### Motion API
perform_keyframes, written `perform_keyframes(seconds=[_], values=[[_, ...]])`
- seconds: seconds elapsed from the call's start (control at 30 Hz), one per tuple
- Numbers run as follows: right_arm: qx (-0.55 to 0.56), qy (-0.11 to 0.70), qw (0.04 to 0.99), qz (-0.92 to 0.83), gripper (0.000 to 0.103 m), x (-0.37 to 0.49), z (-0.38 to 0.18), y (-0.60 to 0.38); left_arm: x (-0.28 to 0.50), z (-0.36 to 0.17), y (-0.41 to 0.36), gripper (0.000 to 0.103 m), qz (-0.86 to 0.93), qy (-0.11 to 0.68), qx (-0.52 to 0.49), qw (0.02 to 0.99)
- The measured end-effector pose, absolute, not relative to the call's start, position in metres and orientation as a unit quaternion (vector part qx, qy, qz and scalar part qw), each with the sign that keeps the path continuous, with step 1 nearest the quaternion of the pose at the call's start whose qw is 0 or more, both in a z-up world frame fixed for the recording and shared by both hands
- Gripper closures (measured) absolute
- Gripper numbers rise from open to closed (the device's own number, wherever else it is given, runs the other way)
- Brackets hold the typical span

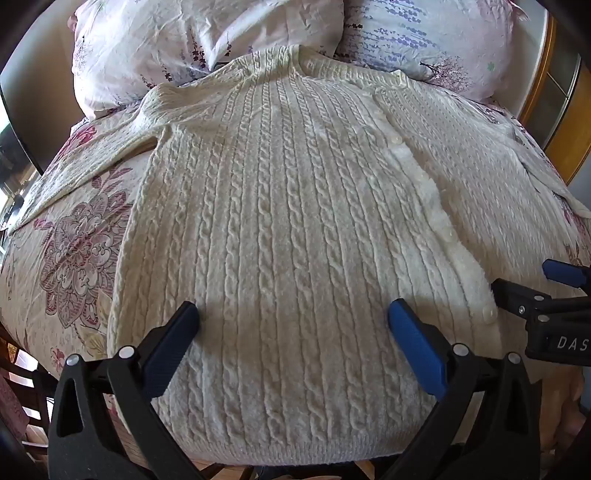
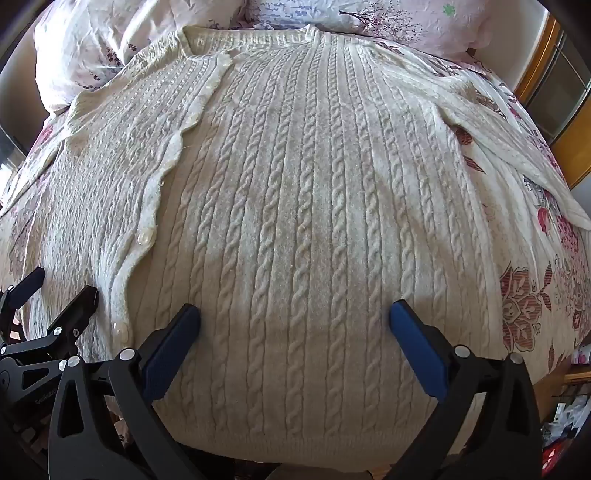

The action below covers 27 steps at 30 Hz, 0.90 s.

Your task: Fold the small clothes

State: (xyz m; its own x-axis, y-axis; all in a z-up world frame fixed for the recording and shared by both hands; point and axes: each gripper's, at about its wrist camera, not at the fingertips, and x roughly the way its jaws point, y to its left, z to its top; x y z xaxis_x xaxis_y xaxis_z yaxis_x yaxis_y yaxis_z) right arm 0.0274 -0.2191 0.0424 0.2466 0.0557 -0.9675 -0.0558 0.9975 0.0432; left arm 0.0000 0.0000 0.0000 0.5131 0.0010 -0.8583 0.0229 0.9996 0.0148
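Note:
A cream cable-knit cardigan (image 1: 288, 192) lies flat and face up on a floral bedspread, sleeves spread out to both sides; it also fills the right wrist view (image 2: 314, 206). Its button band (image 1: 428, 192) runs down the middle, also in the right wrist view (image 2: 155, 206). My left gripper (image 1: 293, 314) is open and empty, hovering over the left half near the hem. My right gripper (image 2: 295, 314) is open and empty over the right half near the hem. The right gripper shows at the right edge of the left wrist view (image 1: 546, 291); the left gripper shows at the left edge of the right wrist view (image 2: 48, 295).
Two floral pillows (image 1: 207, 33) lie behind the collar at the head of the bed. The floral bedspread (image 1: 77, 236) shows on both sides (image 2: 532, 306). A wooden door frame (image 1: 539, 74) stands at the right. The bed's near edge runs just below the hem.

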Motion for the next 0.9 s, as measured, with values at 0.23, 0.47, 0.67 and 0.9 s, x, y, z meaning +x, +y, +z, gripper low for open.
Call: perform_keyframes(seconds=[0.23, 0.47, 0.67, 0.9], values=[[0.0, 0.612, 0.79, 0.035, 0.001, 0.0278, 0.0428, -0.2192, 0.0, 0.0, -0.0001, 0.002, -0.006, 0.493, 0.012, 0.87], [0.0, 0.612, 0.79, 0.035, 0.001, 0.0274, 0.0424, -0.2192, -0.0001, 0.0, 0.0, 0.002, -0.006, 0.493, 0.012, 0.87], [0.0, 0.612, 0.79, 0.035, 0.001, 0.0274, 0.0424, -0.2192, 0.0, 0.0, 0.0, 0.002, -0.006, 0.493, 0.012, 0.87], [0.0, 0.612, 0.79, 0.035, 0.001, 0.0274, 0.0424, -0.2192, 0.0, 0.0, 0.0, 0.002, -0.006, 0.493, 0.013, 0.87]])
